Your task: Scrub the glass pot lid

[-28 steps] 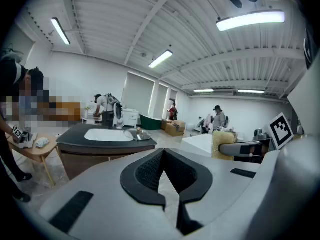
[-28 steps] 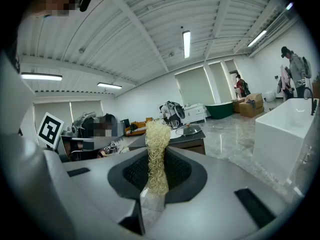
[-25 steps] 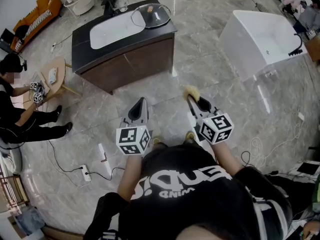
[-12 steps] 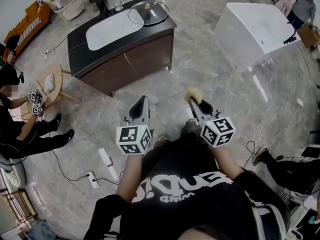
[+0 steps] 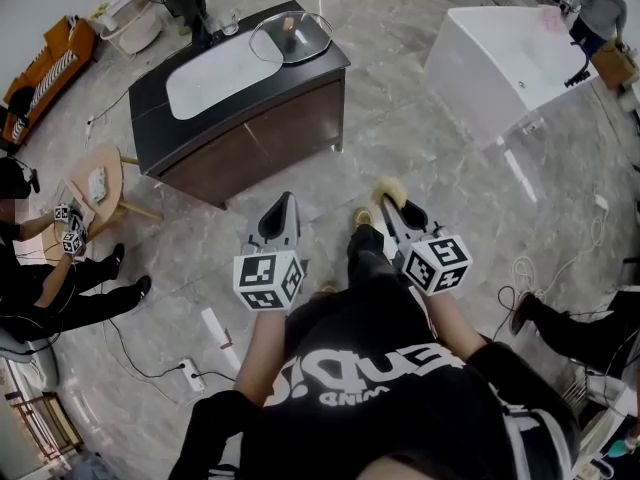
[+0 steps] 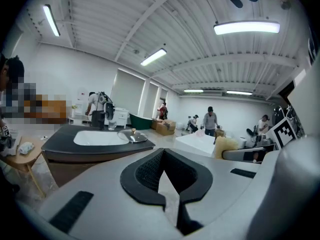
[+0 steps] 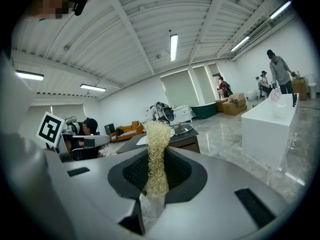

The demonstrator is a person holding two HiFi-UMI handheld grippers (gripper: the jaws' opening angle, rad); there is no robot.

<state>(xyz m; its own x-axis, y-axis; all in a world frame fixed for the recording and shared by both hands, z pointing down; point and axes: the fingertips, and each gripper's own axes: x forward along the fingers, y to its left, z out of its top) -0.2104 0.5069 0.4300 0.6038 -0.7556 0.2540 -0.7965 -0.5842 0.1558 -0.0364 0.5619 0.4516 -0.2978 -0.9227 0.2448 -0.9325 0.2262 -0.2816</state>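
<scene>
Nearest, the left claw (image 5: 285, 204) is seen fully closed with nothing between its ribbed black pads. The right claw (image 5: 391, 204) is clamped on a scrubber (image 7: 157, 151), a pale yellow wad of coarse, stringy fibres that stands up past the claw tips. Both claws are held low in front of the body, pointing outward over a floor (image 5: 400, 148) of glossy grey marble-like slabs.

Well apart from both claws, a dark counter (image 5: 322, 66) with brown cabinet fronts is found, a white oval basin (image 5: 210, 76) being set into its top. The glass pot lid (image 5: 290, 36) is laid on the counter just beside the basin, at the far right corner: round, domed, transparent, metal-rimmed, with a small knob (image 5: 290, 23) at its centre.

The approach is judged to be the step in hand; no scrubbing has been started. For the next move the gap to the counter must be closed. The smooth lid would probably have to be steadied by the empty claw, perhaps at the knob, while the fibres are pressed onto the glass.
</scene>
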